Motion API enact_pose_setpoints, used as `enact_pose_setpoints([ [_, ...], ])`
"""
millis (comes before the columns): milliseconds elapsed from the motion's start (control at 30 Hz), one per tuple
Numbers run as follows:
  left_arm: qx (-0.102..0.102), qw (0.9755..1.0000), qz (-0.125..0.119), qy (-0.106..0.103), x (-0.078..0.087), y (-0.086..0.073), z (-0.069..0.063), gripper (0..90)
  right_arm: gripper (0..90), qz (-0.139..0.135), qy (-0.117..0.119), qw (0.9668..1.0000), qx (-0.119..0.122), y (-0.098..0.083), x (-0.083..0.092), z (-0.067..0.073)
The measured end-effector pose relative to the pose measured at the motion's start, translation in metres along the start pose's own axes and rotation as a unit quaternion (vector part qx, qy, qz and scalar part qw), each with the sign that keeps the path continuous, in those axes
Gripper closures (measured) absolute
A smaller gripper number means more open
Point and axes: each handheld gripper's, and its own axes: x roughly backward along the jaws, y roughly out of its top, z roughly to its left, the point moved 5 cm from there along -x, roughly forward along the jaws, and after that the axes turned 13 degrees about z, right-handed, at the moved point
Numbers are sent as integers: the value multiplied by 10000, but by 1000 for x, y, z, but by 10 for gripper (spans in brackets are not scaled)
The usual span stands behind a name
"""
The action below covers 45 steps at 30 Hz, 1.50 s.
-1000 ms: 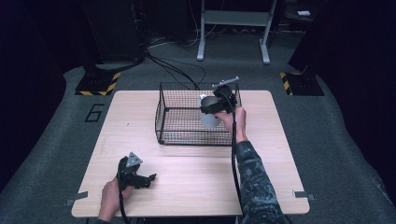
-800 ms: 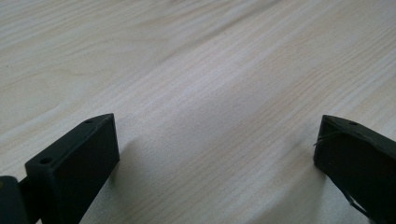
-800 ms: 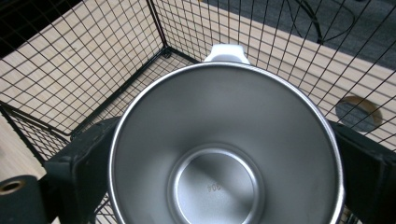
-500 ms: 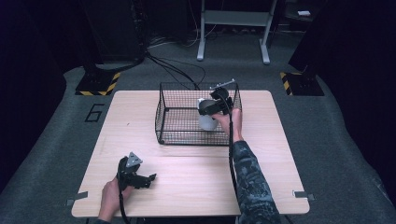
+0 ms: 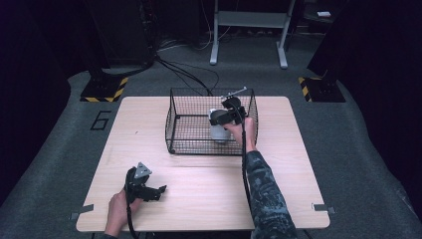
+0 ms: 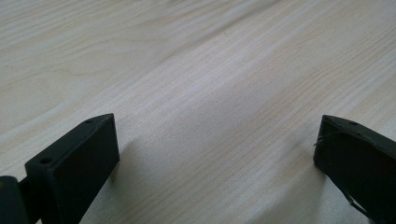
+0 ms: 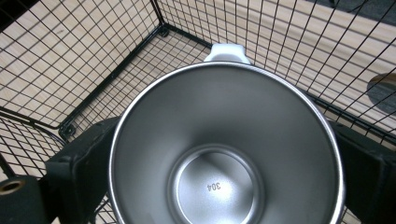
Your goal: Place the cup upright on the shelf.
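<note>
Inside the black wire basket (image 5: 189, 124) at the far middle of the desk (image 5: 288, 164), the right claw (image 5: 221, 119) grips a steel cup (image 5: 218, 130), one jaw pressed against each side of its wall. In the right claw's own view the cup (image 7: 226, 154) is seen from above: its mouth is open, the inside is bare metal with "304" stamped on the bottom, and a white handle tab (image 7: 226, 52) sticks out at the far rim. The basket's mesh walls (image 7: 93, 51) stand close around the cup on the far and side faces, with pale wood showing through the wire. From the high view the cup sits in the right half of the basket, near its right wall; whether its base touches the basket floor cannot be told.

At the near left corner of the desk, the left claw (image 5: 158, 191) lies low over the wood, held by a hand (image 5: 118, 209). Its jaws are spread wide with nothing between them, only bare wood grain (image 6: 215, 107) beneath.

The basket holds the cup and nothing else that can be seen.
</note>
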Motion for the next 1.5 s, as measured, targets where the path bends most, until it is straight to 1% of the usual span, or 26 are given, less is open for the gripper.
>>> enact_pose_setpoints([
  [100, -9, 10000, 34, -18, 0, 0, 0, 1, 56, 33, 3, 10000, -16, 0, -2, -1],
  [267, -9, 10000, 16, -14, 0, 0, 0, 1, 56, 127, -14, 9999, -44, -1, -7, -3],
  [500, 13, 10000, 15, -18, 0, 0, 0, 1, 56, 177, -65, 9998, -49, -1, -12, -4],
  [533, 2, 10000, 45, -34, 1, 0, 0, 1, 56, 182, -68, 9998, -51, -1, -12, -4],
  [567, 12, 10000, 15, -17, 0, 0, 0, 1, 56, 173, -77, 9998, -41, -1, -12, -5],
  [600, 5, 10000, 46, -35, 1, 0, 0, 1, 56, 175, -86, 9998, -41, -1, -12, -5],
  [633, 12, 10000, 19, -17, 0, 0, 0, 1, 55, 180, -88, 9998, -47, -1, -13, -4],
  [800, 7, 10000, 31, -32, 0, 0, 0, 1, 54, 219, -199, 9996, 21, -4, -13, -1],
  [833, 8, 10000, 29, -32, 0, 0, 0, 1, 54, 240, -207, 9995, 50, -4, -13, -1],
  [933, 11, 10000, 29, -32, 0, 0, 0, 1, 53, 340, -205, 9992, 36, -5, -11, 0],
  [1000, 10, 10000, 29, -32, 0, 0, 0, 1, 52, 390, -216, 9990, 98, -7, -11, -1],
  [1033, 9, 10000, 29, -31, 0, 0, 0, 1, 52, 400, -194, 9990, -74, -7, -10, 1],
  [1133, 7, 10000, 29, -33, 0, 0, 0, 1, 51, 412, -190, 9990, -49, -8, -10, 1],
  [1167, 0, 10000, 65, -42, 1, -1, 0, 1, 51, 424, -202, 9989, -28, -8, -9, 0],
  [1233, 6, 10000, 44, -33, 1, 0, 0, 1, 48, 427, -195, 9989, -56, -8, -9, 1],
  [1300, 4, 10000, 45, -33, 1, 0, 0, 1, 41, 500, -213, 9985, 23, -10, -9, 1],
  [1333, 6, 10000, 43, -32, 1, 0, 0, 1, 38, 499, -202, 9985, -25, -10, -9, 3],
  [1367, 5, 10000, 44, -32, 1, 0, 0, 1, 32, 482, -207, 9986, -3, -10, -9, 3],
  [1400, -10, 10000, 30, -15, 0, 0, 0, 1, 3, 494, -152, 9987, -30, -10, -9, 3],
  [1433, -8, 10000, 30, -14, 0, 0, 0, 1, 0, 503, -135, 9986, -19, -10, -8, 3],
  [1467, -9, 10000, 25, -16, 0, 0, 0, 1, 0, 444, -128, 9989, -93, -9, -7, 5],
  [1500, -10, 10000, 30, -15, 0, 0, 0, 1, 0, 425, -135, 9990, -76, -9, -3, 4],
])
